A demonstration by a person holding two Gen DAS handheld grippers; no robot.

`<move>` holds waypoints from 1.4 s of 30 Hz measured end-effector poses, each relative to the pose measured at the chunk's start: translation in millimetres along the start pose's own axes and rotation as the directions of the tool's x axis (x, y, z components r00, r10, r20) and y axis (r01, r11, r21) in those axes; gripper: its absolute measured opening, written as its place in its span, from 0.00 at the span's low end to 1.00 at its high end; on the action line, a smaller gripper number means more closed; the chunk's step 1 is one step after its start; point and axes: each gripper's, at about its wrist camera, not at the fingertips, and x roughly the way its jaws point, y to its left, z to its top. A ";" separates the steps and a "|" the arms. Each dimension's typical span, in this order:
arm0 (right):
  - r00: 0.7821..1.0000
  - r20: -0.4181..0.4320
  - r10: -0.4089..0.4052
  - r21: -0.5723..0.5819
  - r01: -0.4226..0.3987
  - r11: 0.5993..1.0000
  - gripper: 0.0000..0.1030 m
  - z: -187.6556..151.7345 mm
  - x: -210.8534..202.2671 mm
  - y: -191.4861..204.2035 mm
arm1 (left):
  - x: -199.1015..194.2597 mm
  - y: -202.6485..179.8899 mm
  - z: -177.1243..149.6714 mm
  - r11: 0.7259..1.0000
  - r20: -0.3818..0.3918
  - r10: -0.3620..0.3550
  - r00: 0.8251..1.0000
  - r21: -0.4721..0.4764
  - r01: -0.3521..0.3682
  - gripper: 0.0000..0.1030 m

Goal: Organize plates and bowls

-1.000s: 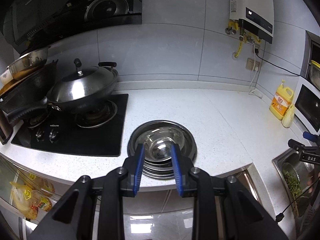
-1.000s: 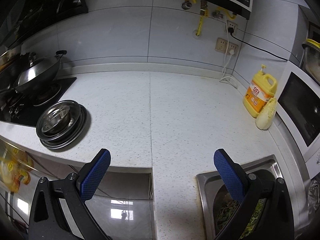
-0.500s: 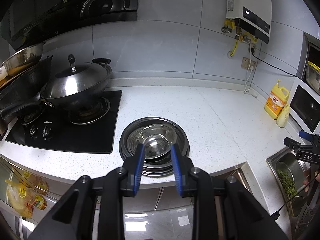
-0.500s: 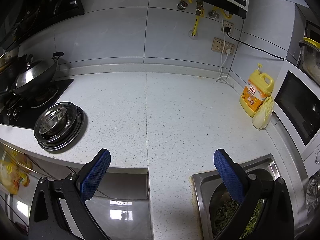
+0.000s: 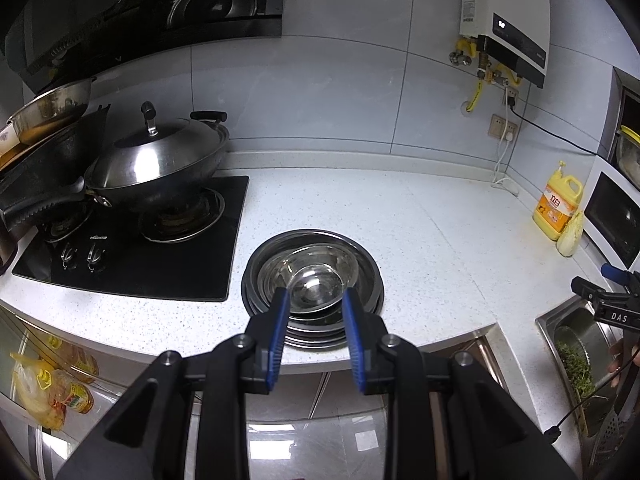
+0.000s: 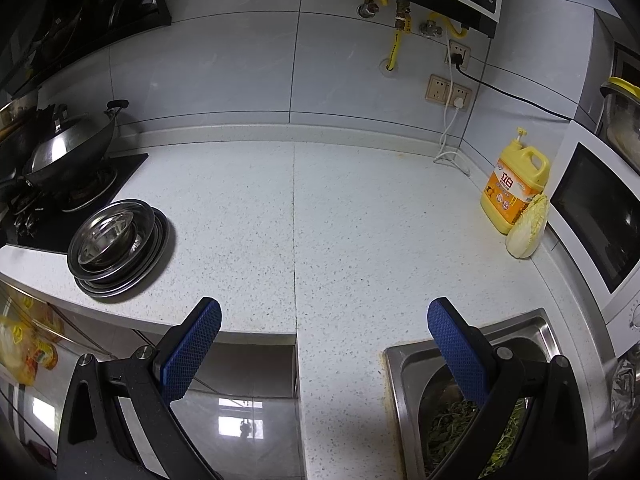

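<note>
Gleaming round steel bowls [image 5: 316, 280] nest on speckled counter [image 5: 420, 232]; both blue-padded tools, left tool [image 5: 314, 300] narrowly and right tool [image 6: 324, 320] widely parted, hold nothing.

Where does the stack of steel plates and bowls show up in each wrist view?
Left wrist: the stack sits at centre, just beyond the left gripper, right of the stove.
Right wrist: the stack lies at the left edge of the counter, far from the right gripper.
Shared landmark: the yellow bottle at right.
</note>
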 end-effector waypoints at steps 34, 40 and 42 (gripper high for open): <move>0.999 -0.014 0.032 -0.028 -0.033 0.999 0.99 1.8 13.6 9.3 | -11.0 3.6 -1.3 0.999 -0.007 0.005 1.000 -0.037 -0.005 0.25; 0.999 -0.018 0.041 -0.040 -0.042 0.998 0.99 1.6 16.6 11.5 | -13.2 3.4 -2.8 0.999 -0.007 0.010 1.000 -0.051 -0.011 0.25; 0.999 -0.021 0.044 -0.042 -0.044 0.998 0.99 1.5 18.0 11.4 | -13.2 3.5 -3.2 0.999 -0.010 0.014 1.000 -0.053 -0.015 0.25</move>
